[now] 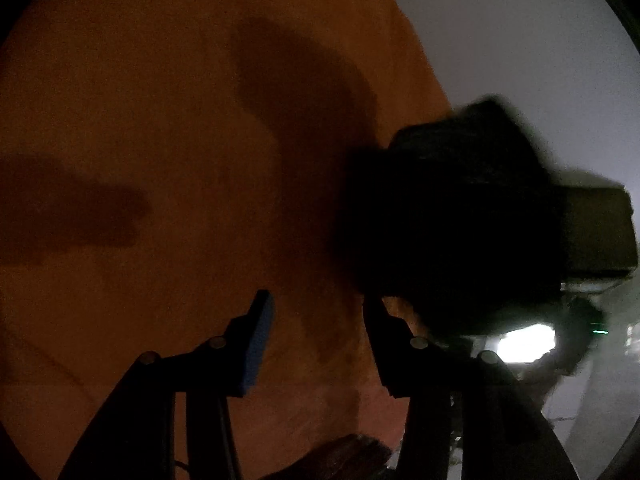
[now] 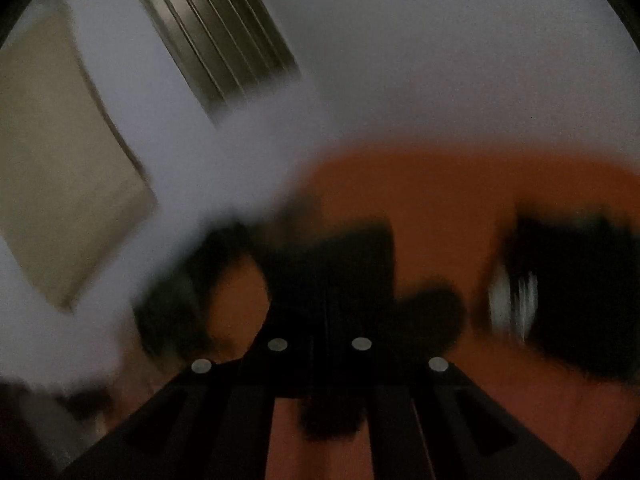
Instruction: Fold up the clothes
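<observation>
My left gripper [image 1: 316,336]: jaws apart, empty, over orange cloth [image 1: 160,120] | my right gripper [image 2: 320,280]: jaws together, dark blurred garment [image 2: 348,256] at tips | soft, light, floppy; best pinched at an edge.

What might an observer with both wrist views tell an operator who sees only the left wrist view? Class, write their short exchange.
Operator: The right gripper is just a black blur beside my fingers. Are its jaws open?
Observer: No. The right gripper is shut, fingers together, above the orange fabric.
Operator: What lies beyond the fabric on that side?
Observer: A slatted vent on the pale wall, with a beige panel beside it.
</observation>
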A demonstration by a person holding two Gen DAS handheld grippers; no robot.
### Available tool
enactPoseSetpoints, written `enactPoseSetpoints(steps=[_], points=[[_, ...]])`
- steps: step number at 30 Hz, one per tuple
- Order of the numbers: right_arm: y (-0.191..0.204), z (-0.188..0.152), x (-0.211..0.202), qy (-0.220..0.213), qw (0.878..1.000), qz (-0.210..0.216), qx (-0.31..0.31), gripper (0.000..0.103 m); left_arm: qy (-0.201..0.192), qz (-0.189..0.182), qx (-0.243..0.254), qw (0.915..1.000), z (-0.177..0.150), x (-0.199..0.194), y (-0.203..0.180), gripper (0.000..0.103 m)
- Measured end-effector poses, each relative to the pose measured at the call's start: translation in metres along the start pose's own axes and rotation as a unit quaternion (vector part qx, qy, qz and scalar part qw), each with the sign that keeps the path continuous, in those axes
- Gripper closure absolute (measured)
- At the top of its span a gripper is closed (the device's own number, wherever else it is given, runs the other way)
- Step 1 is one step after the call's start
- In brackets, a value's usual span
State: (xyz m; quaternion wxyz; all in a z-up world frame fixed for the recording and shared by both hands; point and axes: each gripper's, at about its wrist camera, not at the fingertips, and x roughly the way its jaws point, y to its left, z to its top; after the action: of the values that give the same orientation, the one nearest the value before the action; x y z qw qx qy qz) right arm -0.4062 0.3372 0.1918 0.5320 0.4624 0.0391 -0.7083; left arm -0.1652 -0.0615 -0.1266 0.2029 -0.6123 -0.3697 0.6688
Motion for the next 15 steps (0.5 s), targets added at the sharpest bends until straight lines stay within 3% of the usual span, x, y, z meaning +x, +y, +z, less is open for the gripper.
enactPoseSetpoints(steps=[3,6,11,15], points=[[-0.066,-0.081,0.043,0.055,0.995,-0.02,0.086,0.1,0.018,0.012,0.002,0.9998,-0.001,0.016,0.003,0.055],[-0.112,-0.132,0.045,0.048,0.986,-0.033,0.157,0.1,0.035,0.018,-0.002,0.9992,0.001,0.035,0.003,0.055],[-0.137,-0.153,0.036,0.016,0.977,-0.025,0.209,0.099,0.066,0.019,0.014,0.9976,0.008,0.074,-0.012,0.055],[-0.128,-0.161,0.036,0.031,0.983,-0.075,0.164,0.099,0.054,-0.029,0.041,0.9973,0.018,0.071,-0.042,0.055]])
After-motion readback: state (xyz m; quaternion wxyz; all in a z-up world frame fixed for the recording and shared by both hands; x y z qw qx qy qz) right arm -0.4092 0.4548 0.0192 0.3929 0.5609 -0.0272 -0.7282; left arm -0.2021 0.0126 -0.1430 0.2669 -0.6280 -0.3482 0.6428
